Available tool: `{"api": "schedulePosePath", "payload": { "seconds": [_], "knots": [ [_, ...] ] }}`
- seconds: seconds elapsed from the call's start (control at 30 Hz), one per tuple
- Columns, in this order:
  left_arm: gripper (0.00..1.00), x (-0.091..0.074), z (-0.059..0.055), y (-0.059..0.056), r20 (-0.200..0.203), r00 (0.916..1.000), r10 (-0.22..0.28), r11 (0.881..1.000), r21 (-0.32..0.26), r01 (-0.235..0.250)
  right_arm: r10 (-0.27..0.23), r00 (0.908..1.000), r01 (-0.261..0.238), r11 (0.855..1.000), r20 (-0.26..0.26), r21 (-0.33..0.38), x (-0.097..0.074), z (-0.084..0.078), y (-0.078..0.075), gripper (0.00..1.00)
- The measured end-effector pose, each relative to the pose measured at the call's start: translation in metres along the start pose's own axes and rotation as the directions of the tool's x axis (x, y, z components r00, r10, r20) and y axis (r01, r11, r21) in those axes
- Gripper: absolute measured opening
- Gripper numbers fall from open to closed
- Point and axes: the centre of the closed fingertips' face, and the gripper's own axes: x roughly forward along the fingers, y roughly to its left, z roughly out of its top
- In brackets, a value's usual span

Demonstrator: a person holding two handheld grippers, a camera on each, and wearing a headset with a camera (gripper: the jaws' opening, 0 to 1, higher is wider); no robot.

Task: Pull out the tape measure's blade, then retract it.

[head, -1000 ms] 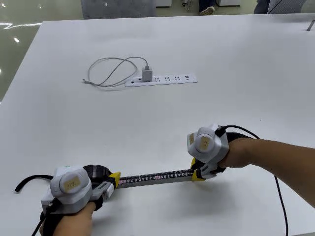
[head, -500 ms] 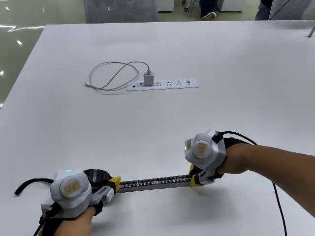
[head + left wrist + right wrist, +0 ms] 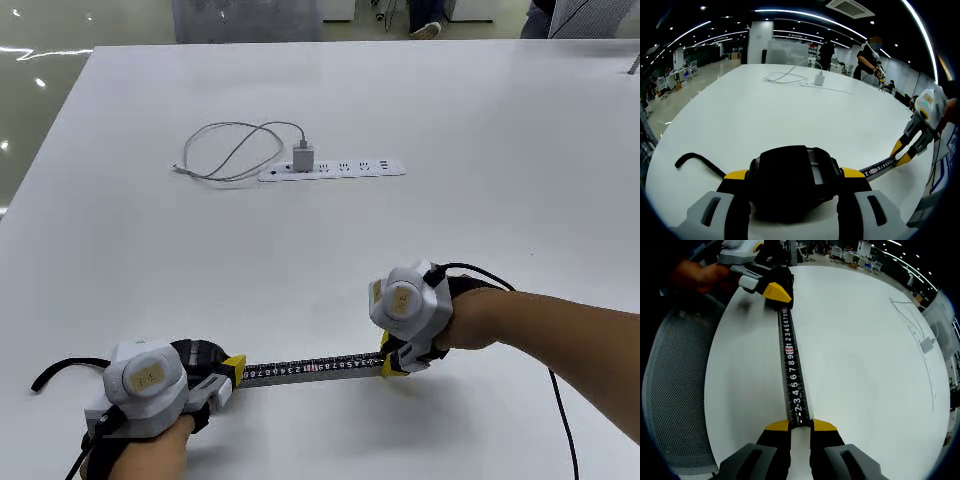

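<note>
Lying near the front edge of the white worktop [image 3: 450,130], the tape measure [image 3: 200,352] sat clamped in the left gripper [image 3: 222,375], whose yellow-tipped jaws pressed against both sides of its black case; in the left gripper view the case bulged between those jaws, and a black wrist strap [image 3: 697,161] curled away from it across the surface. The blade [image 3: 310,367] ran out of the case toward the right, flat along the worktop, its printed numbers facing up; its far end was pinched by the right gripper [image 3: 392,360], jaws closed on it with only the blade's width between them. In the right gripper view the blade stretched straight ahead from between the yellow tips to the case in the other gripper, with a red mark partway along the scale. Both grippers were low at the surface, well apart from each other, joined by the drawn blade; a hand held each one, and a black cord trailed back from the right one along the forearm. Farther back, near the middle of the worktop, a white power strip [image 3: 335,169] lay with a white charger [image 3: 302,156] plugged into its left end; a pale cable [image 3: 230,145] looped loosely beside it. A grey mesh chair [image 3: 675,390] showed beside the worktop's edge in the right gripper view.
</note>
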Motion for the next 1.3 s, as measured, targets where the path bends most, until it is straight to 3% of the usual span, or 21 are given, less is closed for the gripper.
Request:
{"api": "schedulePosePath", "payload": {
  "seconds": [1.3],
  "knots": [
    [0.67,0.000,0.001,0.000,0.004,0.9999,-0.013,1.000,0.004,0.013,-0.004,0.9996,0.004,1.000,0.027,0.004,0.004,0.012,0.002,0.10]
  ]
}}
